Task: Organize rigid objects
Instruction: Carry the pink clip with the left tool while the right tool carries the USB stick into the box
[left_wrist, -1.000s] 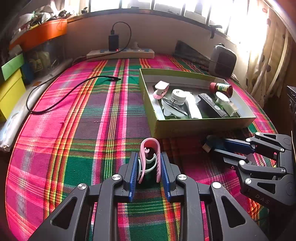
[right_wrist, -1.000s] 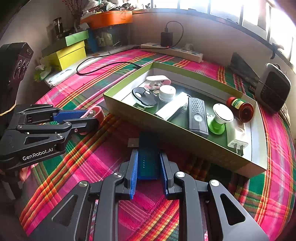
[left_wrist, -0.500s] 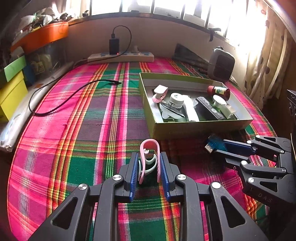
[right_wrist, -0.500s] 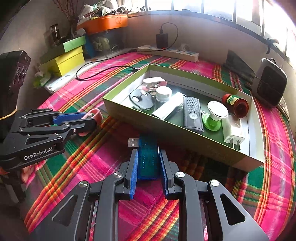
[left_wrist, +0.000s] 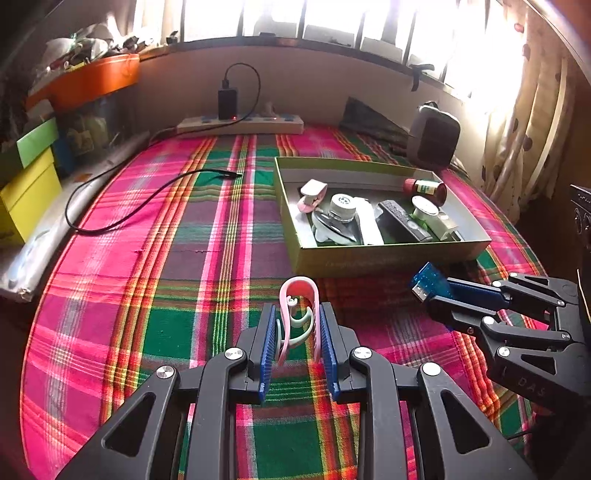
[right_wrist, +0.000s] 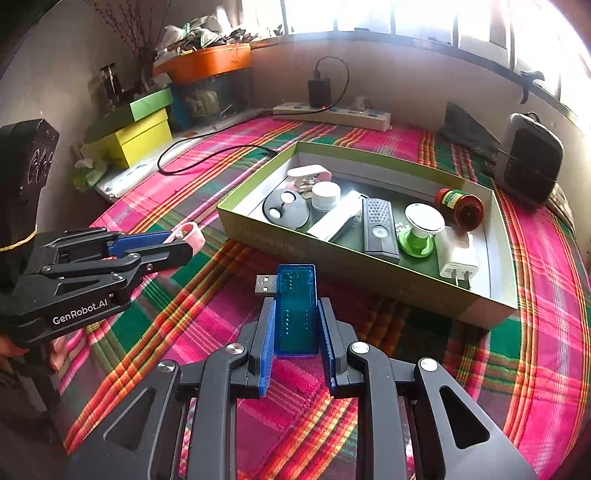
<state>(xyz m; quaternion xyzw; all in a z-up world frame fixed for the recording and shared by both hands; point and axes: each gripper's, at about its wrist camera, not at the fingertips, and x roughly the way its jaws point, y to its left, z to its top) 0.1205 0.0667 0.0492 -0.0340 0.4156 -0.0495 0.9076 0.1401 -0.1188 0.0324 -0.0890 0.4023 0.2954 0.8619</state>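
My left gripper (left_wrist: 297, 334) is shut on a pink clip (left_wrist: 299, 299), held above the plaid cloth in front of the green box (left_wrist: 373, 260). It also shows in the right wrist view (right_wrist: 173, 245) with the pink clip (right_wrist: 190, 234). My right gripper (right_wrist: 297, 325) is shut on a blue USB stick (right_wrist: 296, 306), held above the cloth near the box's (right_wrist: 332, 258) front wall. The same gripper (left_wrist: 439, 299) and stick (left_wrist: 428, 282) show at right in the left wrist view. The box holds several small items, among them a remote (right_wrist: 378, 229) and a red-capped bottle (right_wrist: 460, 203).
A power strip (left_wrist: 240, 125) with a black charger sits along the back wall; its cable (left_wrist: 140, 199) trails over the cloth at left. A grey speaker (left_wrist: 434, 136) stands behind the box. Yellow and green boxes (right_wrist: 140, 129) are stacked at far left.
Both grippers have risen and pulled back a little from the box, each still holding its object. The box's contents have not moved.
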